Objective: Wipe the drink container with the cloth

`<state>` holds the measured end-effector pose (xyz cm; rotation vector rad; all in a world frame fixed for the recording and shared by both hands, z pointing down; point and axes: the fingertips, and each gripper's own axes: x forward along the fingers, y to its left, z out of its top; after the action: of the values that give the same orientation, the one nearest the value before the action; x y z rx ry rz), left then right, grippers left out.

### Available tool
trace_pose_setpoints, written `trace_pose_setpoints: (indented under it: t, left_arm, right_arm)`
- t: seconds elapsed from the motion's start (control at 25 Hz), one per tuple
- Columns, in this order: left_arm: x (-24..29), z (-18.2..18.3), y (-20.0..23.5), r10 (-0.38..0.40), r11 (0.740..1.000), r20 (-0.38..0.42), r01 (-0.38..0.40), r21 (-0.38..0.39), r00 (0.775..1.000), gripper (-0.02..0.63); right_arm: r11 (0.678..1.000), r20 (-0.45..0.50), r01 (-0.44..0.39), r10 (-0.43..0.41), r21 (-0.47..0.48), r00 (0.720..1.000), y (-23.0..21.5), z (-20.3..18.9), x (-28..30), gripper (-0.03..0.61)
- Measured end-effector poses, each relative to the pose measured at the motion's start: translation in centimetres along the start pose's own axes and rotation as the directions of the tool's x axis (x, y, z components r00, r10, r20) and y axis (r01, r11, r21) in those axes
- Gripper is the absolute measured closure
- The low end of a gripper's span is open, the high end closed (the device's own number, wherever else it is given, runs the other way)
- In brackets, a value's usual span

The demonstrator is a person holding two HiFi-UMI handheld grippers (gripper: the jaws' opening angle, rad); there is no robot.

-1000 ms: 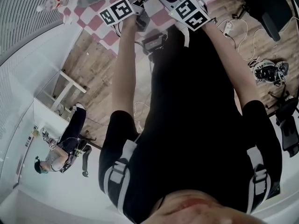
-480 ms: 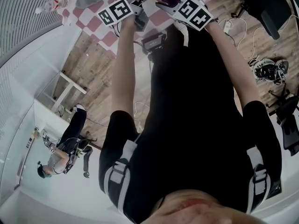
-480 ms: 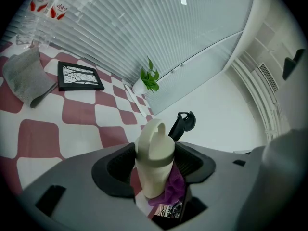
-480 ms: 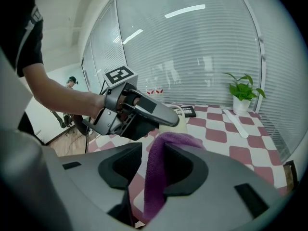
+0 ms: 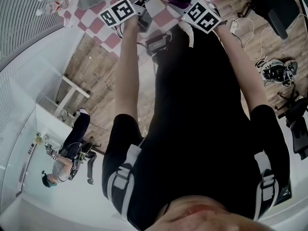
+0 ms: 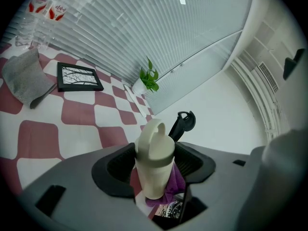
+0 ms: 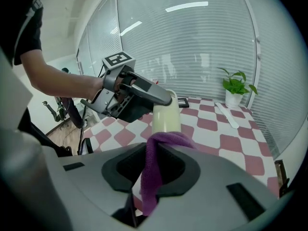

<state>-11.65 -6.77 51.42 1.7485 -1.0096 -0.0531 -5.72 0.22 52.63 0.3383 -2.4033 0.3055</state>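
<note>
The right claw [image 7: 156, 172] is clamped on a purple cloth [image 7: 166, 141], which bunches over the jaws and hangs down between them. Directly ahead of this claw, just beyond the cloth's top fold, stands the cream drink container [image 7: 166, 117]. The fold appears to lie against the container's lower wall on the side facing the right claw. The coming stroke depends on this: the container's long axis is roughly upright, so I judge the cloth should travel up and down along that wall or around it.

The left claw [image 6: 155, 179] grips the container from the opposite side, its pads closed on the body with the looped lid uppermost. The left hand therefore steadies the container while the right hand, carrying the cloth, does the wiping. Whether the container's base rests on the checked surface [image 5: 96, 13] or is held just above it cannot be told.

By count there are one drink container, one purple cloth and two claws. Farther out on the surface are one folded grey cloth [image 6: 26, 76], one black picture frame [image 6: 79, 77], one potted plant [image 6: 147, 80] and at least two clear water bottles [image 6: 45, 13].
</note>
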Motion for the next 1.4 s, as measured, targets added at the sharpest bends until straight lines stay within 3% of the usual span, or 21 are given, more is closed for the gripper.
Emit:
trace_pose_setpoints:
  t: [0.2, 0.56, 0.8, 1.0, 1.4]
  left_arm:
    - [-0.1, 0.0, 0.1, 0.000, 1.000, 0.002, 0.000, -0.011, 1.000, 0.334]
    - [0.1, 0.1, 0.5, 0.015, 0.999, 0.003, -0.015, -0.046, 1.000, 0.335]
    - [0.0, 0.1, 1.3, 0.045, 0.992, 0.000, -0.045, -0.115, 0.999, 0.336]
    - [-0.1, 0.1, 1.3, 0.072, 0.987, -0.005, -0.072, -0.144, 0.997, 0.336]
    - [-0.6, -0.2, 0.9, 0.090, 0.987, -0.009, -0.090, -0.130, 0.996, 0.336]
  right_arm:
    - [1.000, -0.006, 0.013, -0.012, 0.026, 1.000, -0.4, -1.6, -0.2, 0.522]
    - [0.999, -0.069, 0.022, -0.019, 0.045, 0.997, -0.2, -4.9, -0.6, 0.531]
    - [1.000, -0.142, 0.000, -0.004, -0.026, 0.990, 1.0, -6.5, -0.2, 0.531]
    - [0.999, -0.120, -0.022, 0.017, -0.034, 0.993, 1.6, -4.5, 0.6, 0.532]
    - [0.990, -0.061, -0.078, 0.071, -0.120, 0.996, 2.9, 1.0, 2.8, 0.534]
